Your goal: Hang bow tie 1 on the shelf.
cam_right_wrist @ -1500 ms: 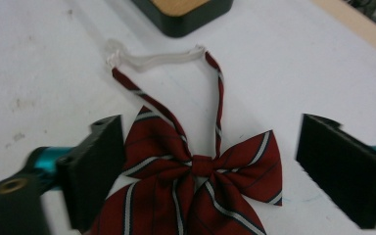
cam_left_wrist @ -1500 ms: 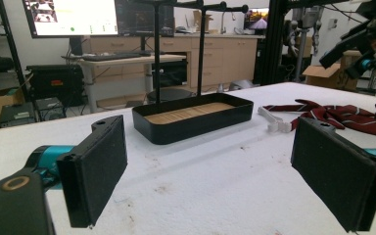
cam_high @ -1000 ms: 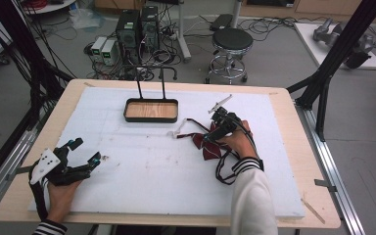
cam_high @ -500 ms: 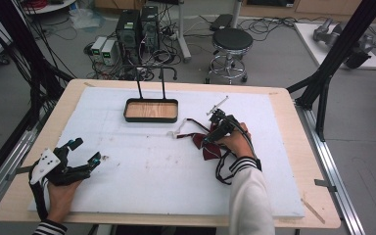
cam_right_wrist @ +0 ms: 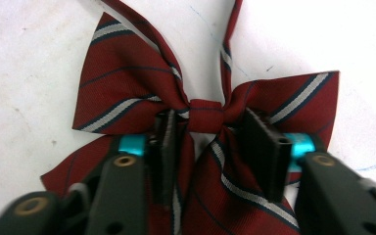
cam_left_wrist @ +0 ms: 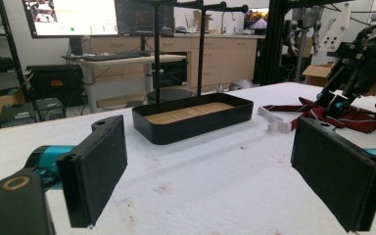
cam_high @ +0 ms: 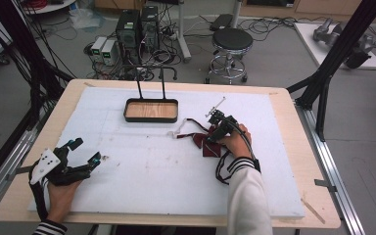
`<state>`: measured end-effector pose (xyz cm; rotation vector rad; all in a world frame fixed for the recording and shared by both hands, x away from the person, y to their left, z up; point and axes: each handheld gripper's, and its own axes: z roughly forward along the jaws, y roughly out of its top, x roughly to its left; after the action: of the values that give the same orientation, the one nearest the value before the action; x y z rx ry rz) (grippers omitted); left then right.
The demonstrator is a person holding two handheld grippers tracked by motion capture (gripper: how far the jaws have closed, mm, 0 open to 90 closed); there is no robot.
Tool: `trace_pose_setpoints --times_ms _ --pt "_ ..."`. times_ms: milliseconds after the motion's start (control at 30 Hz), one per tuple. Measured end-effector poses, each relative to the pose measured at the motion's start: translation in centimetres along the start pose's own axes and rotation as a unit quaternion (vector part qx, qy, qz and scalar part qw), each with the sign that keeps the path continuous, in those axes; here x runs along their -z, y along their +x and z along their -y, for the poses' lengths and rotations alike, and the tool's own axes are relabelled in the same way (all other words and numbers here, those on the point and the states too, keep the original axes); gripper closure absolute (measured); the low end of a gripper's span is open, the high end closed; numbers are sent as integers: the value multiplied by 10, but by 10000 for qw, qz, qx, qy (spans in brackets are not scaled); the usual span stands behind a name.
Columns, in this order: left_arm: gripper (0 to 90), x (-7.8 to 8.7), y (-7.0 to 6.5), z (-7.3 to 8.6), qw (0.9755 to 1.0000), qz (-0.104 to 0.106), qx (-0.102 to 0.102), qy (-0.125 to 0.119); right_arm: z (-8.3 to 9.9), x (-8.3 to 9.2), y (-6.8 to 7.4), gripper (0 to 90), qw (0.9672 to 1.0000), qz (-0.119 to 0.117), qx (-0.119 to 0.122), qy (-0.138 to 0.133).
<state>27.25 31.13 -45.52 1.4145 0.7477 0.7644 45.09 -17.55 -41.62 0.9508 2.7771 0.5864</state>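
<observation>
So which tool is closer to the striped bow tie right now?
The right. The right tool is down on the bow tie, jaws either side of its knot. The left tool rests far off, near the table's left edge.

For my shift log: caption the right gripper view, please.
Right tool closing its jaws around the knot of a striped maroon bow tie on the white table.

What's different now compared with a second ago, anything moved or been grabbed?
The right hand-held gripper has just been closing its jaws around the knot of the striped red bow tie; the fabric bunches between them, though a firm pinch is not yet clear. The left hand-held gripper stayed open and resting on the white board. The black tray has not shifted.
</observation>
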Motion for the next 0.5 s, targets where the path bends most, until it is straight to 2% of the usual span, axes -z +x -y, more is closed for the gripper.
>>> trace_pose_setpoints --times_ms 100,200,500 --pt "139 0 0 0 10000 -3 9 3 0 1 -1 674 10000 32 30 17" --pt "139 0 0 0 10000 -2 11 3 -1 1 1 700 9999 104 68 72" --pt "139 0 0 0 10000 1 -3 5 0 2 3 704 9997 218 107 -6"
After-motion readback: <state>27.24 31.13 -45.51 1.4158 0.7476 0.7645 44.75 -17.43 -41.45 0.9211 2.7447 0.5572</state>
